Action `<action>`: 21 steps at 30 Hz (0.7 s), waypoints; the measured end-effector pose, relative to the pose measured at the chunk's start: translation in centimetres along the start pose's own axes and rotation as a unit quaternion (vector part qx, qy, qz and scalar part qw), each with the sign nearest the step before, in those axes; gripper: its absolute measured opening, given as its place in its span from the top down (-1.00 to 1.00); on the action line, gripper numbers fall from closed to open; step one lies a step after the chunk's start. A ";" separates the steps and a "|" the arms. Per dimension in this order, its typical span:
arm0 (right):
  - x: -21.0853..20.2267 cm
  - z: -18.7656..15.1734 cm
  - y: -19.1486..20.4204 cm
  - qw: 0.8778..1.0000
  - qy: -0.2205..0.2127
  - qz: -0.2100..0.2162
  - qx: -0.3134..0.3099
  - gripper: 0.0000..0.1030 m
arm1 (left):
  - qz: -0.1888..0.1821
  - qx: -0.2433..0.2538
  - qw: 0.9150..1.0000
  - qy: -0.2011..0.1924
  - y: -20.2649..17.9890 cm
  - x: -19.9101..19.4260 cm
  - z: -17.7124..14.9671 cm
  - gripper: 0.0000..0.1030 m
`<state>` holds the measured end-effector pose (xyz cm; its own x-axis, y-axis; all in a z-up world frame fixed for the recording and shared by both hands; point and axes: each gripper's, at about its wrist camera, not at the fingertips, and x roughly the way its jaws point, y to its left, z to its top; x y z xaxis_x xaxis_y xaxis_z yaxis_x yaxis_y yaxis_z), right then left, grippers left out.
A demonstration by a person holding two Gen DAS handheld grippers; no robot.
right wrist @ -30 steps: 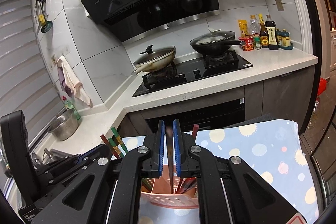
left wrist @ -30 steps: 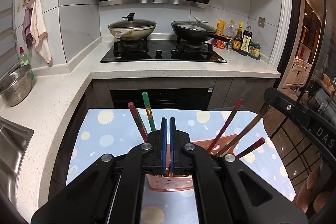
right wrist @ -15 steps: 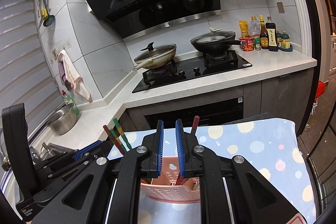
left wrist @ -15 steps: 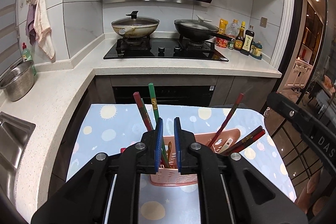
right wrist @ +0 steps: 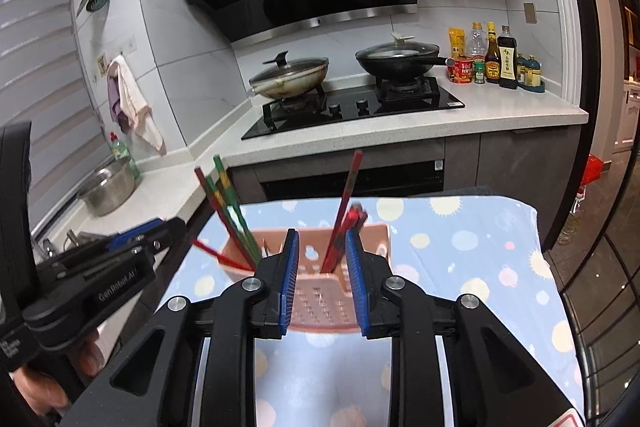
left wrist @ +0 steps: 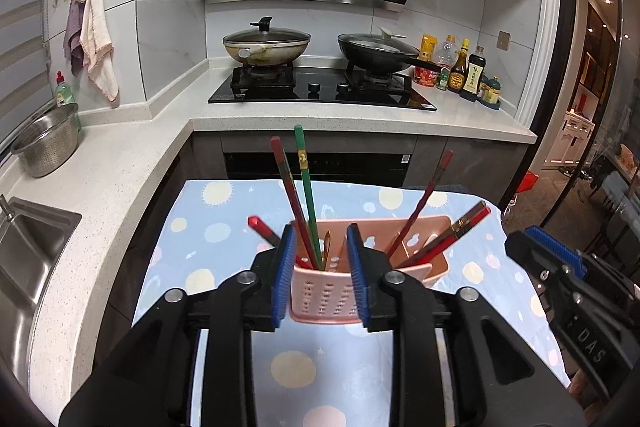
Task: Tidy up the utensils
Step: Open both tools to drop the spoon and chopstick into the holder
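A pink perforated utensil holder (left wrist: 326, 293) stands on a blue dotted cloth (left wrist: 224, 227). Red and green chopsticks (left wrist: 306, 199) lean in its left compartment, more red and dark chopsticks (left wrist: 436, 233) in its right. My left gripper (left wrist: 320, 277) is open and empty, its jaws apart just in front of the holder. My right gripper (right wrist: 322, 281) is also open and empty before the same holder (right wrist: 324, 301), with chopsticks (right wrist: 344, 211) upright behind it. The left gripper's body also shows at the left of the right wrist view (right wrist: 100, 267).
A white L-shaped counter (left wrist: 120, 163) carries a steel colander (left wrist: 46, 143) and a sink (left wrist: 24, 251) at left. A gas hob with two lidded pans (left wrist: 266, 43) and sauce bottles (left wrist: 464, 69) stands at the back. The cloth's right edge (right wrist: 536, 227) drops to the floor.
Both grippers opened and drew back from the holder. The chopsticks they held now stand in the holder's compartments.
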<state>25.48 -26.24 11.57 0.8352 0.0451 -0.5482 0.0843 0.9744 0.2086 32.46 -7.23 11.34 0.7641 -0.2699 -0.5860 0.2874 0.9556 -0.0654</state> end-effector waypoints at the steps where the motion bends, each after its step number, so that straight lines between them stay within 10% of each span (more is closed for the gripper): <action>1: -0.2 -0.4 0.1 1.000 0.006 -0.001 -0.003 0.53 | 0.001 0.001 1.000 0.000 -0.1 -0.3 -0.3 0.48; 21: -3.8 -5.9 0.6 0.997 0.069 -0.018 -0.011 0.27 | 0.017 0.000 1.000 0.016 -0.5 -4.9 -6.1 -0.27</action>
<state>19.15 -24.52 8.96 0.7490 0.0384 -0.6615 0.0998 0.9804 0.1700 25.10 -5.68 9.31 0.7551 -0.2335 -0.6126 0.2615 0.9641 -0.0452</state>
